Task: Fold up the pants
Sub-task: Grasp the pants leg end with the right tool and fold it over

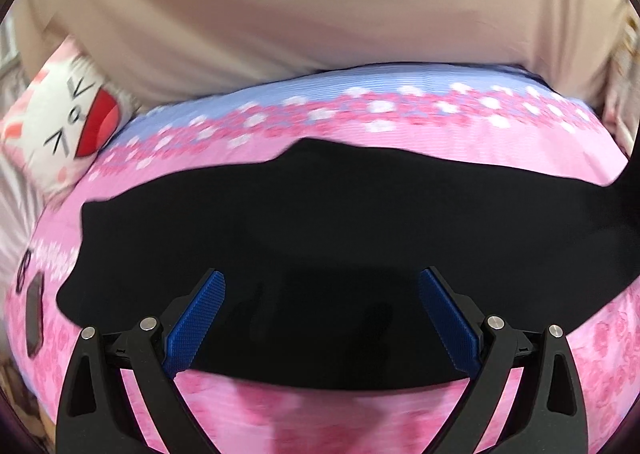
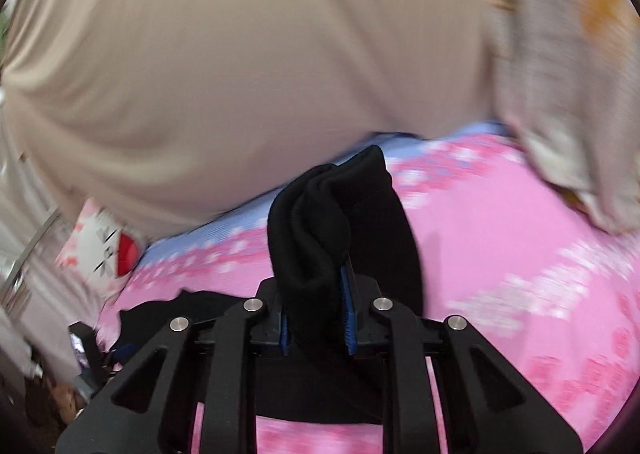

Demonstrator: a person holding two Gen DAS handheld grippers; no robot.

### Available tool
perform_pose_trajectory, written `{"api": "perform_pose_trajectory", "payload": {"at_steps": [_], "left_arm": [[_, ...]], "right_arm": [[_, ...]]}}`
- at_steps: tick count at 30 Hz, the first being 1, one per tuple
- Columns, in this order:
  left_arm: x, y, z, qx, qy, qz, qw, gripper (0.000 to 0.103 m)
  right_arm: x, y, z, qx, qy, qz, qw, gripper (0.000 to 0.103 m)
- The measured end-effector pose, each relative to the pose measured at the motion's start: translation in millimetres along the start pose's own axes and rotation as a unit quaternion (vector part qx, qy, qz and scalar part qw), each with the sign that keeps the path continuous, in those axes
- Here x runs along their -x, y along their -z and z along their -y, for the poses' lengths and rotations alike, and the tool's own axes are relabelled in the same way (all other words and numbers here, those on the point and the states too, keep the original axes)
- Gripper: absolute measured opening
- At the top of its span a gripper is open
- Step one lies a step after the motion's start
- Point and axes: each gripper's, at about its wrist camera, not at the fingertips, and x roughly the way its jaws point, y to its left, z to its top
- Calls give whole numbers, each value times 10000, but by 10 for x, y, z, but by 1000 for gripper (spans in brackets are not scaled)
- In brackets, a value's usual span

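Note:
The black pants point(image 1: 320, 221) lie spread across a pink flowered bed cover point(image 1: 520, 157). My left gripper point(image 1: 322, 294) is open, its blue pads point(image 1: 200, 318) wide apart just above the near edge of the pants, holding nothing. My right gripper point(image 2: 316, 286) is shut on a bunched fold of the black pants point(image 2: 316, 213), lifted above the bed cover point(image 2: 500, 221). The rest of the pants trails down behind and below the fingers.
A person in a beige shirt point(image 1: 300, 5) stands at the far side of the bed. A white cartoon pillow point(image 1: 68, 113) lies at the left. A patterned cloth point(image 2: 560, 73) hangs at the right. A dark phone point(image 1: 34, 314) lies at the left edge.

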Motion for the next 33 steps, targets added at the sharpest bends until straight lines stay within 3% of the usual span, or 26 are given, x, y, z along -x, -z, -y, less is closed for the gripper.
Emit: {"api": "perform_pose_trajectory", "payload": {"at_steps": [5, 11, 18, 23, 26, 28, 29, 33], "left_arm": [[2, 161, -718, 535, -217, 21, 9983, 97], [28, 376, -1529, 993, -512, 60, 9937, 96], [25, 551, -2057, 1258, -526, 16, 9907, 97], [-42, 595, -2135, 1362, -379, -25, 9899, 97], [-95, 612, -2141, 1389, -301, -80, 9898, 96], [-113, 619, -2156, 1410, -267, -97, 9896, 97], [-110, 624, -2170, 1424, -247, -81, 9895, 97], [-121, 641, -2227, 1496, -262, -81, 9884, 97]], "right_arm": [[-626, 44, -1101, 708, -508, -405, 9954, 18], [-1497, 581, -2195, 1382, -871, -1123, 9802, 18], [-2197, 1334, -2969, 2012, -905, -1798, 9586, 18], [-2496, 1805, -3029, 2288, -778, -2184, 9455, 20], [-2457, 1898, -3025, 2382, -857, -2198, 9421, 32], [-2294, 1851, -3023, 2286, -983, -2150, 9444, 70], [-2201, 1822, -3023, 2311, -946, -2044, 9465, 75], [-1806, 1819, -3046, 2758, -697, -1678, 9439, 78]]}}
